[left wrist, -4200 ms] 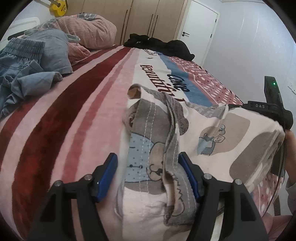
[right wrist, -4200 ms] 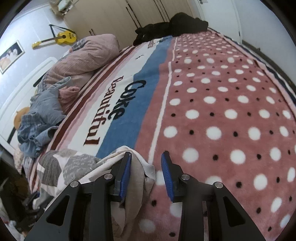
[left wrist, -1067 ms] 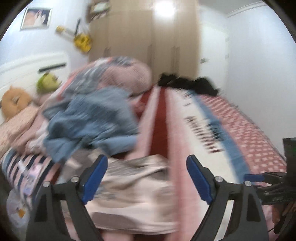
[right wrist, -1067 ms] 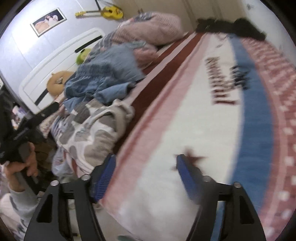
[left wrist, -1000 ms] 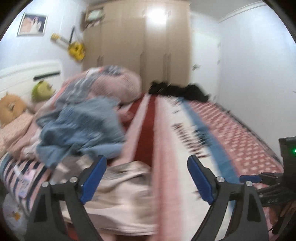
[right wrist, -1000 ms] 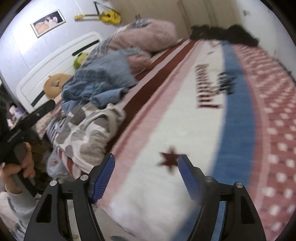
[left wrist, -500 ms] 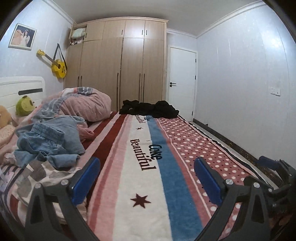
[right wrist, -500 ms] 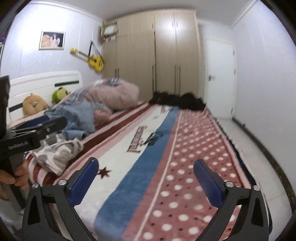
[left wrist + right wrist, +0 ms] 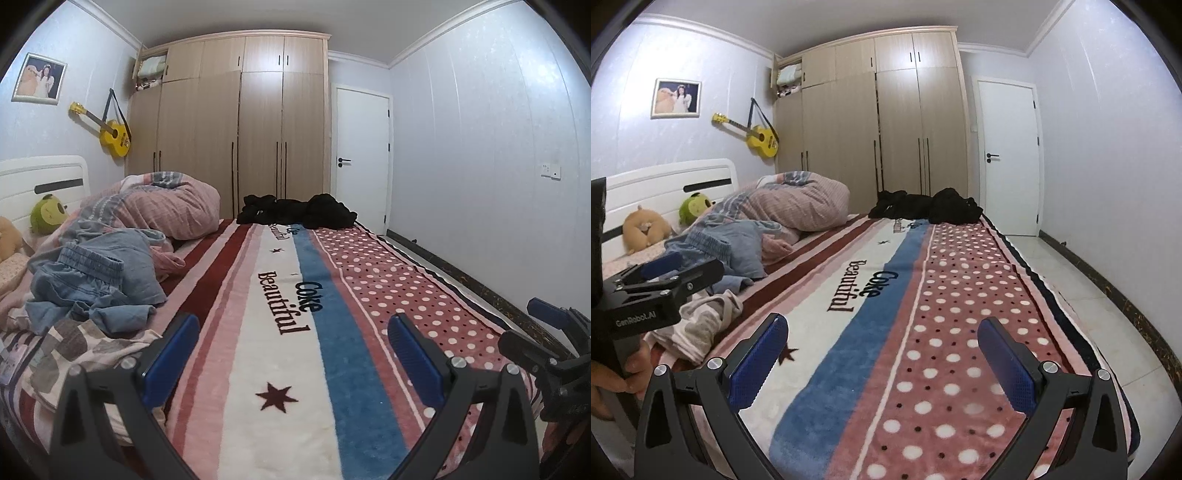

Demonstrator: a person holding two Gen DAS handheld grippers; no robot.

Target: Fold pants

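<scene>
Both hand-held grippers, left [image 9: 291, 347] and right [image 9: 882, 347], have just been opening and now gape wide with nothing between them, where earlier each pinched the pants [image 9: 79, 345]. The pants now lie bundled at eight o'clock on the bed [image 9: 291, 369].

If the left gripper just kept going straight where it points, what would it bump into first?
Probably the striped blanket itself: the open left gripper tilts down at its white stripe, with nothing between. The patterned pants lie off to the side.
</scene>
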